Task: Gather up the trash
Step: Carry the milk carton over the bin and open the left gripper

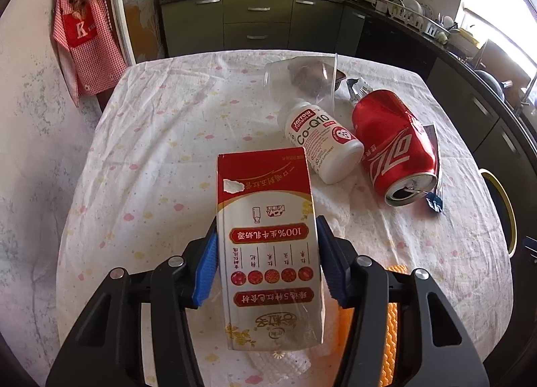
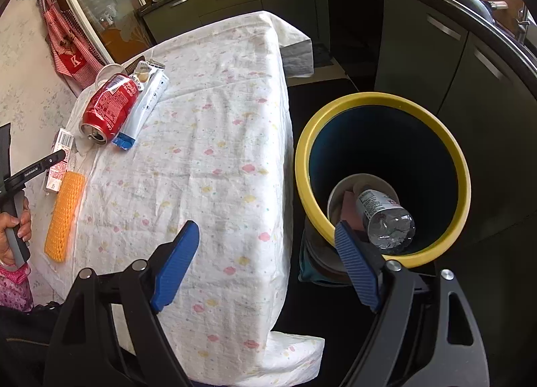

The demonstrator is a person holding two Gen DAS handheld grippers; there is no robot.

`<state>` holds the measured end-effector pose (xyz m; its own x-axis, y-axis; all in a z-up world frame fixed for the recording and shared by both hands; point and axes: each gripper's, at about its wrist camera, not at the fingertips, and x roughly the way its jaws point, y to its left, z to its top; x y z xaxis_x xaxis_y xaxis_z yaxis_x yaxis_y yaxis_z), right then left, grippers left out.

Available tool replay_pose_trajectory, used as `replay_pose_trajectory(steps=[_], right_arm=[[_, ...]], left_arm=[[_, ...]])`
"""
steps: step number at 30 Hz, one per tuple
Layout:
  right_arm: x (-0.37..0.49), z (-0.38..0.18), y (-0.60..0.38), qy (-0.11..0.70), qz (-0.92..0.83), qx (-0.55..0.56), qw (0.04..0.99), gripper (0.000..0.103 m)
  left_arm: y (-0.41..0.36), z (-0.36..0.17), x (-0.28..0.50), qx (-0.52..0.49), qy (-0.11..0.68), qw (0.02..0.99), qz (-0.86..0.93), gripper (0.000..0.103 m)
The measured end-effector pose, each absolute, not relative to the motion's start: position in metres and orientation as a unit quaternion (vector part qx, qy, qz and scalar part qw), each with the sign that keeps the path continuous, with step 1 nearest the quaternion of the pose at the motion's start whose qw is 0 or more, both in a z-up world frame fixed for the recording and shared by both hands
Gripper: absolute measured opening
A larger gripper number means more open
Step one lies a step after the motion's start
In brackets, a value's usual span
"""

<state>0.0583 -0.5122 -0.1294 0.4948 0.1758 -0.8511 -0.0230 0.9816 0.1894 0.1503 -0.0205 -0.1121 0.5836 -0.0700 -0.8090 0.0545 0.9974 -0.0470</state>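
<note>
Red-and-white milk carton [image 1: 268,252] lies flat on the table [image 1: 151,152], its long axis running twelve to six straight along the left gripper [image 1: 266,259], whose blue pads bracket its two long sides and look pressed on it. The right gripper [image 2: 265,266] hangs released and empty, nearer the yellow-rimmed bin [image 2: 382,98] at its one o'clock; inside the bin sit a clear plastic bottle [image 2: 386,219] and a paper cup [image 2: 362,182]
</note>
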Motion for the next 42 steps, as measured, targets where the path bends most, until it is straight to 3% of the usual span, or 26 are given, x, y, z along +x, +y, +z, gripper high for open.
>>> replay_pose_trajectory(steps=[10,21,30,40,42], right_arm=[[0.052,-0.128,-0.531,0.482,0.035,0.101,0.870,0.079],[0.025,-0.121,-0.586,0.446,-0.054,0.121,0.885,0.079],[0.007,-0.118,-0.617,0.418,-0.084,0.141,0.894,0.079],[-0.008,-0.131,-0.637,0.416,-0.100,0.169,0.888,0.079],[-0.008,-0.131,-0.638,0.417,-0.104,0.167,0.887,0.079]], left_arm=[[-0.053,-0.047,0.113,0.029,0.390,0.916,-0.091,0.052],[-0.191,0.000,0.108,0.096,0.354,0.891,-0.269,0.052],[-0.355,-0.018,0.123,0.152,0.382,0.816,-0.406,0.053],[-0.488,-0.080,0.158,0.210,0.420,0.771,-0.430,0.053],[-0.498,-0.085,0.163,0.217,0.414,0.777,-0.423,0.063]])
